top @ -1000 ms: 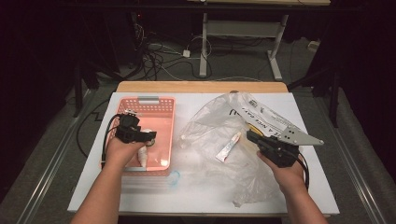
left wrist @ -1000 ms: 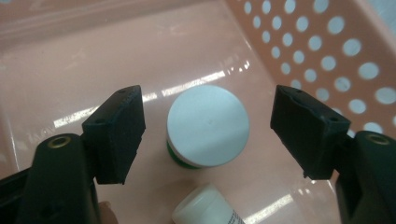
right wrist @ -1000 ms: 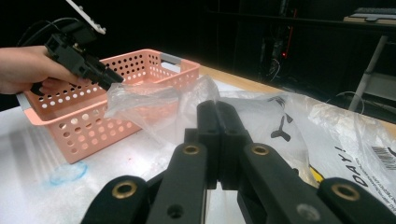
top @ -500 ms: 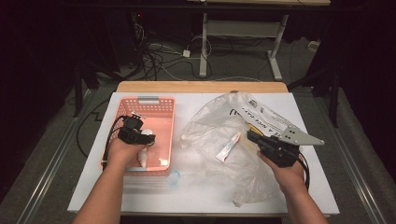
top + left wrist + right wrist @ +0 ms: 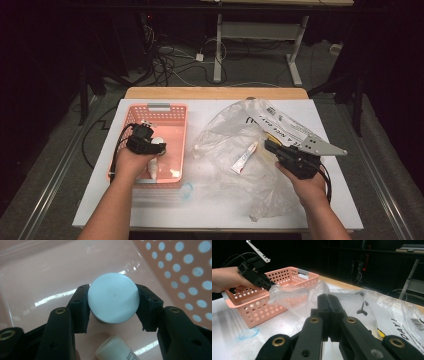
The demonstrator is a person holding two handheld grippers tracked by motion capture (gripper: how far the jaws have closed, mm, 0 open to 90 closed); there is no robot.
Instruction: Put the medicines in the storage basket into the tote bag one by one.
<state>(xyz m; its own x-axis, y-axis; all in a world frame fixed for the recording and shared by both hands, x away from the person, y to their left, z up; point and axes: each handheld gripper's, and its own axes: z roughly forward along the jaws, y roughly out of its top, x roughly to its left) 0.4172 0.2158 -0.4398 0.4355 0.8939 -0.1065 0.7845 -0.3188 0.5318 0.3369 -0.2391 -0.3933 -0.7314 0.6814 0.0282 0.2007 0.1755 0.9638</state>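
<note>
Left gripper [image 5: 113,300]: in the basket, lower left of the high view [image 5: 145,145]; jaws have just been closing and now press both sides of the jar, one pad left and one pad right of the lid.
Jar [image 5: 113,298]: white round lid faces the left gripper camera, so its long axis runs straight away from the lens, toward the basket floor; body under the lid mostly hidden. Sits centre of that view.
Basket [image 5: 165,111]: pink, perforated walls, left half of the tabletop, long axis running top to bottom of the high view.
Bottle [image 5: 117,350]: white, lying on the basket floor at the lower edge of the left gripper view, just below the jar; touching or apart cannot be told.
Right gripper [image 5: 329,315]: lower right of the high view [image 5: 295,157]; jaws together, a fold of the bag pinched between them.
Bag [image 5: 240,130]: clear plastic, crumpled, spread over the middle and right of the tabletop [image 5: 200,210].
Tube [image 5: 244,157]: small, white, inside the bag, long axis slanting from lower left to upper right.
</note>
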